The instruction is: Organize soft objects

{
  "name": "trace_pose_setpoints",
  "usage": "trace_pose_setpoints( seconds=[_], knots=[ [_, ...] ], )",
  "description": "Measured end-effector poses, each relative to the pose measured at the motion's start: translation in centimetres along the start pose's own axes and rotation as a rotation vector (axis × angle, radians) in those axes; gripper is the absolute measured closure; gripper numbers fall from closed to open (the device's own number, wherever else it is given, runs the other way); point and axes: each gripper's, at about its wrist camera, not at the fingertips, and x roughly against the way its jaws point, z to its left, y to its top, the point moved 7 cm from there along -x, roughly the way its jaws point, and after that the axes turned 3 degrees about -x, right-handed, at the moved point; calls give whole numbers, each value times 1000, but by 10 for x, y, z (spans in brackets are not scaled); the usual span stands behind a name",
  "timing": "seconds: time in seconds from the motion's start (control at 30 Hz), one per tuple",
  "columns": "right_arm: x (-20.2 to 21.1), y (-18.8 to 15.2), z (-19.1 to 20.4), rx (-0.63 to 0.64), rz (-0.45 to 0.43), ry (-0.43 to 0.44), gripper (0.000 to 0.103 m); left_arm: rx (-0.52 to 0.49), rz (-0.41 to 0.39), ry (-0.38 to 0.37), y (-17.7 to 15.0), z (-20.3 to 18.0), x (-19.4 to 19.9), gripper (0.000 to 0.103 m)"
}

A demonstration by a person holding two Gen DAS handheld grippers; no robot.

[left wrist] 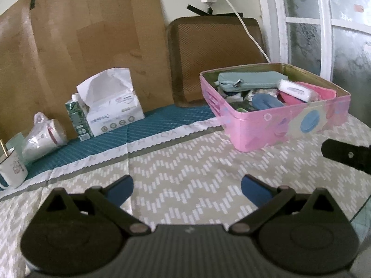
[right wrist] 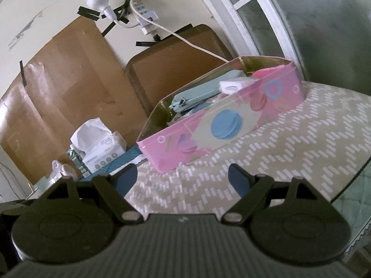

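- Currently both grippers hang over bare cloth with nothing in them: the left gripper (left wrist: pixel 187 186) has its jaws spread wide, and the right gripper (right wrist: pixel 183 178) is spread just as wide and is likewise empty.
- Soft things already lie in the pink tin (left wrist: pixel 266 125), which stands on the table (left wrist: pixel 185 157) at about 1 o'clock from the left gripper and at 12 to 1 o'clock from the right one.
- Inside it, the left view shows a teal pouch (left wrist: pixel 251 80) along the far side, a white tissue pack (left wrist: pixel 295 90) toward 3 o'clock of it, a blue piece (left wrist: pixel 266 100) nearer, and pink cloth (left wrist: pixel 317 90) at the right wall.
- Going by this, the packing step looks nearly done or between items; no loose soft object lies on the cloth between the grippers and the tin.
- Candidates left outside sit at 10 o'clock: a tissue box (left wrist: pixel 113 113) with a sheet pulled up, and a bagged cup stack (left wrist: pixel 44 136) near a mug (left wrist: pixel 12 169). Whether these belong to the task I cannot tell.
- A next move would call for swinging the left gripper toward 10 o'clock for the tissues, or reaching both into the tin to straighten the heap.
- Jaws are wide enough for either; the tin's high wall asks for an approach from above.
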Motion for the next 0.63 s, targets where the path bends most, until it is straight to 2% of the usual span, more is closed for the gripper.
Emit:
trace_pose_setpoints(
  seconds=[0.4, 0.63],
  knots=[
    [-5, 5, -12, -11, -2, -17, 15, -15, 35, -50, 3, -16, -13, 0],
    [-4, 6, -5, 38, -17, -33, 15, -13, -7, -110, 6, -18, -9, 0]
  ],
)
